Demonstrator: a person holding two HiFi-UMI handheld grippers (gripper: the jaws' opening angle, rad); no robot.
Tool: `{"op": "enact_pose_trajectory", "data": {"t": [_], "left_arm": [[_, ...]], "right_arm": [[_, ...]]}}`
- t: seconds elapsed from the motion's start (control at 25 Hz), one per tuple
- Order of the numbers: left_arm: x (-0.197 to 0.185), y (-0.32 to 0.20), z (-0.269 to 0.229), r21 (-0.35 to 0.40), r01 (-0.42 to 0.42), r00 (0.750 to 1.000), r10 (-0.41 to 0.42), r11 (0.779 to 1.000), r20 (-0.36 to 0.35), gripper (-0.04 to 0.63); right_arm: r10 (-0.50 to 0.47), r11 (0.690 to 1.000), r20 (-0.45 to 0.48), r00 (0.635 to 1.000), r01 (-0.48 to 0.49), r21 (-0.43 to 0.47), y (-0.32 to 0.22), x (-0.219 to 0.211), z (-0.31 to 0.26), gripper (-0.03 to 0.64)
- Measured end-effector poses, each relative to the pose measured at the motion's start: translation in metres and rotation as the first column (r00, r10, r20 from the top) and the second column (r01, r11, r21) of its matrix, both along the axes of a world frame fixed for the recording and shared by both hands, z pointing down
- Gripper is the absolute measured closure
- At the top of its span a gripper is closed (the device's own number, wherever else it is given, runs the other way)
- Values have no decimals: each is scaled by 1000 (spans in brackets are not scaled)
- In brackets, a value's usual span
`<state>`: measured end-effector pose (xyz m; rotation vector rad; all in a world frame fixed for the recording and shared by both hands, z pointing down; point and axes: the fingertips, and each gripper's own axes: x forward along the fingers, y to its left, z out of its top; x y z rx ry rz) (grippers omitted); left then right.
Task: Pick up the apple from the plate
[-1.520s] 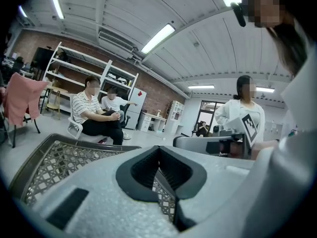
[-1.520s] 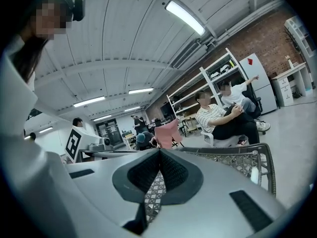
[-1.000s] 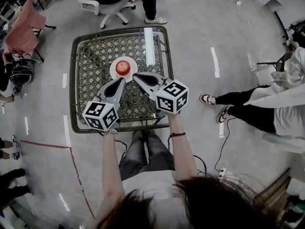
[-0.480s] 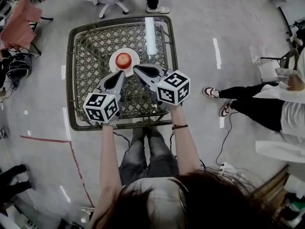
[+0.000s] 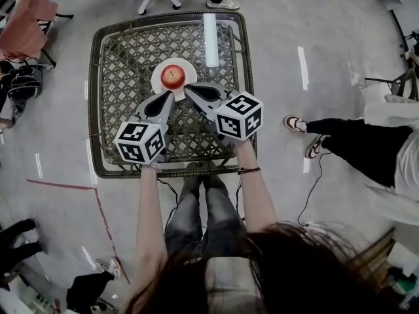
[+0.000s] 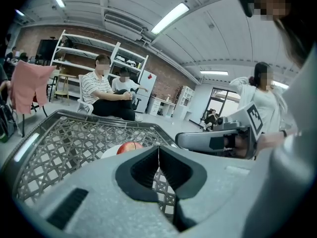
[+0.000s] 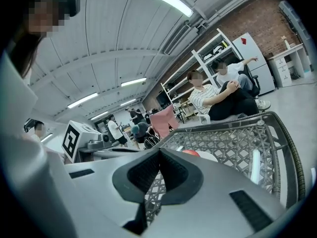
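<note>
left gripper (image 5: 171,95) and right gripper (image 5: 187,88) have neared the apple (image 5: 172,76), jaws together

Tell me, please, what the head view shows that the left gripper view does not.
Only the head view shows the whole white plate around the apple, the person's arms and legs, and a red line on the floor. Only the left gripper view shows the left gripper with its jaws together and nothing between them, plus ceiling lights, shelves and a brick wall. Both show the apple on its plate, the lattice table and the right gripper.
</note>
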<state>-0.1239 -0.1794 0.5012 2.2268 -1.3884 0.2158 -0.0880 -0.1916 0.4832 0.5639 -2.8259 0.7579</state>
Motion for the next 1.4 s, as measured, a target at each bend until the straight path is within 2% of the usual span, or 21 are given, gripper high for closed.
{"op": "enact_pose_trajectory", "data": {"t": [0.44,0.72,1.12,1.4], "left_arm": [[-14,-11,33,-50,10,999,-8,999,42,583],[-16,-20,43,-53,3,997,1,999,78,580],[-22,-29,50,-35,5,991,-1,999,136,454],[-23,-33,56,-22,-6,988,9,1000,157,400]], "right_arm": [[8,999,-22,1000,-9,-38,-11,-2,29,607],[12,999,-27,1000,-13,-40,-21,0,36,607],[19,999,-25,1000,-20,-38,-31,2,43,607],[28,999,-24,999,-29,-45,-32,2,51,607]]}}
